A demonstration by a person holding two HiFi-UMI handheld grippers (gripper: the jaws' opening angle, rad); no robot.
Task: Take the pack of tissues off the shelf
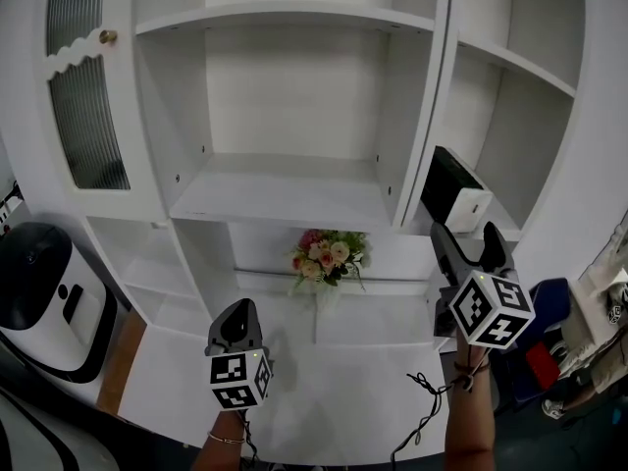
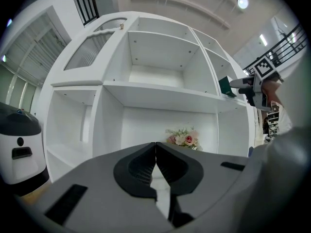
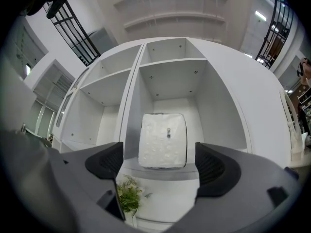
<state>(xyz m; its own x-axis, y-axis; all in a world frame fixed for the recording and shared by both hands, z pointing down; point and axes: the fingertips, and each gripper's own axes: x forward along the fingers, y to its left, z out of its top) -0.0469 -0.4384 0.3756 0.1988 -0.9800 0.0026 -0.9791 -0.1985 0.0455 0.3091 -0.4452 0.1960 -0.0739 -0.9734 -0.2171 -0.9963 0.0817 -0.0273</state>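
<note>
The pack of tissues stands on the shelf in the right-hand compartment of the white cabinet; it is dark on its side, white at the end. In the right gripper view its white face sits straight ahead, beyond the jaws. My right gripper is raised just below and in front of it, open, with nothing between the jaws. My left gripper hangs lower at the middle, shut and empty. From the left gripper view, the right gripper shows next to the pack.
A bouquet of flowers stands in the lower middle compartment. A glass-fronted door with a knob closes the upper left. A white and black appliance sits at the left. Blue and red items lie at the right. A cable dangles under my right hand.
</note>
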